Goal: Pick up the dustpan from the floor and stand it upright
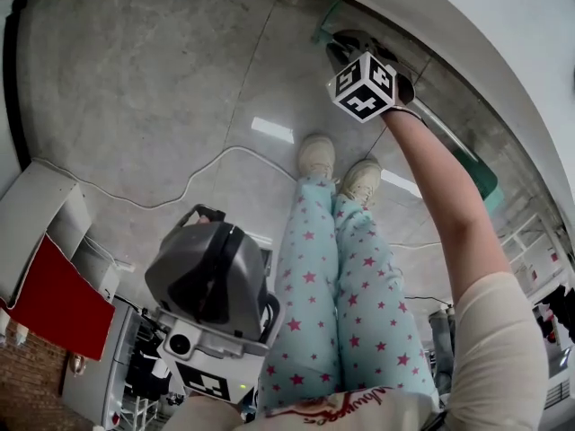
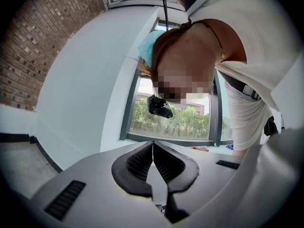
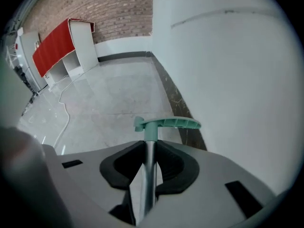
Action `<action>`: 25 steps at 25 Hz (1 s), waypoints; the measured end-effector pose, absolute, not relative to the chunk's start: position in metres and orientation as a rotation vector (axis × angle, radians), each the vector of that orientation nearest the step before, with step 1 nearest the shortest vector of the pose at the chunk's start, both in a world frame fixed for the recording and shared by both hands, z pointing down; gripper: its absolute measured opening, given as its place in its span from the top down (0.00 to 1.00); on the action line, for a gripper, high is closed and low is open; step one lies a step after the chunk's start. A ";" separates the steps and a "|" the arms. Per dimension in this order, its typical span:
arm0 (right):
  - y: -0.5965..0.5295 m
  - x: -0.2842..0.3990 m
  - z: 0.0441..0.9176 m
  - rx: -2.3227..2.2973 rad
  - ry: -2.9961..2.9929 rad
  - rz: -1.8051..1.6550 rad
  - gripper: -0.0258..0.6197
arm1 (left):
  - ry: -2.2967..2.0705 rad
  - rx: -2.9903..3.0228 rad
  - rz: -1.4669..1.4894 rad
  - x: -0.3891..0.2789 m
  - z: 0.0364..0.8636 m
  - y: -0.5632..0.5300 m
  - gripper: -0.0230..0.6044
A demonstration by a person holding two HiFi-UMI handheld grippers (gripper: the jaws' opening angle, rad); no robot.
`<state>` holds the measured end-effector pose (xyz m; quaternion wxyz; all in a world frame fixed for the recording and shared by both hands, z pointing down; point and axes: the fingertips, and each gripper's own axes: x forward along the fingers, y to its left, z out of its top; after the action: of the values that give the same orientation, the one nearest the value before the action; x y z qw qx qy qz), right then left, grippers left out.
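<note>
The dustpan has a grey metal pole (image 3: 150,156) ending in a teal grip (image 3: 166,123). In the head view its teal pan (image 1: 486,183) lies by the base of the wall, and the pole runs along the wall to the teal grip (image 1: 325,30). My right gripper (image 3: 148,148) points down at the floor, shut on the pole just below the grip. In the head view the right gripper (image 1: 364,86) shows mostly as its marker cube. My left gripper (image 2: 153,145) is shut with nothing between its jaws, held level and away from the dustpan. The left gripper (image 1: 212,285) sits low at the left.
A person's legs in star-print trousers and pale shoes (image 1: 340,169) stand on the grey floor. A white cable (image 1: 207,164) trails across it. A red and white cabinet (image 3: 61,51) stands by the brick wall. The white wall (image 3: 228,80) is close on the right.
</note>
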<state>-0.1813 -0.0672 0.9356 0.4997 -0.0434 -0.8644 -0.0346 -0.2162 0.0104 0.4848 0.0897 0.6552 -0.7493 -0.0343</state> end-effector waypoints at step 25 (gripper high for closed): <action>-0.054 -0.188 0.656 -0.092 -2.392 -0.135 0.82 | -2.100 2.202 -0.259 -0.142 0.298 -0.041 0.93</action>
<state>-0.1882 -0.0540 0.6562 0.3635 -0.0357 -0.9294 -0.0523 -0.1415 -0.0407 0.2981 0.0438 0.7203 -0.6870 -0.0846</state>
